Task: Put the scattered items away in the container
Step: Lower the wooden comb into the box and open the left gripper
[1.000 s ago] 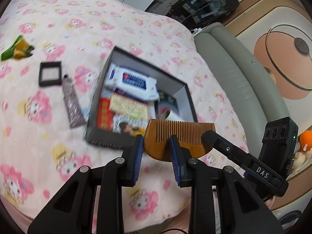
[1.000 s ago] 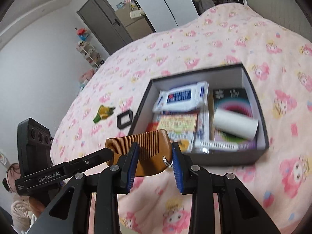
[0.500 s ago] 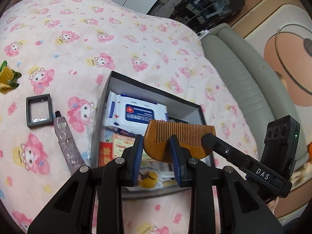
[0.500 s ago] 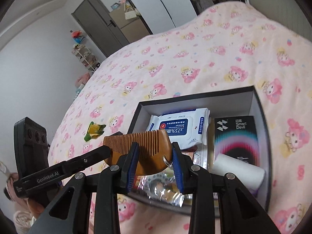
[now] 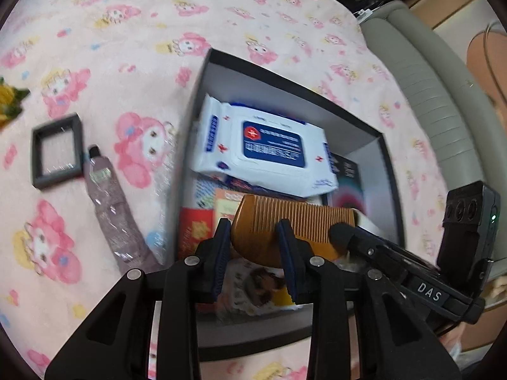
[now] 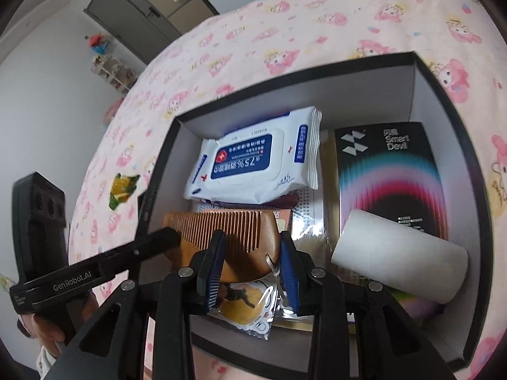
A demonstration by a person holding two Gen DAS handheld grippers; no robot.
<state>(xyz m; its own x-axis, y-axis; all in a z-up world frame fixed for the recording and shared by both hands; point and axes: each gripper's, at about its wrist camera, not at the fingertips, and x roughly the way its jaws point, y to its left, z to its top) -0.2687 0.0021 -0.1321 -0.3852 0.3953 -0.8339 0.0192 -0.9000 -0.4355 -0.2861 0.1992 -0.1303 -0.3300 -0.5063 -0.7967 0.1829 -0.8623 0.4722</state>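
Here the comb (image 5: pixel 285 221) is clamped by both the left tool (image 5: pixel 253 253) and the right tool (image 6: pixel 250 259), held over the box (image 6: pixel 443 101). Release onto the wipes (image 6: pixel 253 158) is called for next. Beyond, a tube (image 5: pixel 111 202) and frame (image 5: pixel 57 150) are left on the bed (image 5: pixel 126 31).

Below your tongs the box (image 6: pixel 421 72) floor is crowded: wipes pack (image 6: pixel 250 158) ahead, white roll (image 6: pixel 399 269) and black carton (image 6: pixel 389 171) to the right. Open bedspread (image 5: pixel 104 41) lies left, past the tube (image 5: pixel 111 209).
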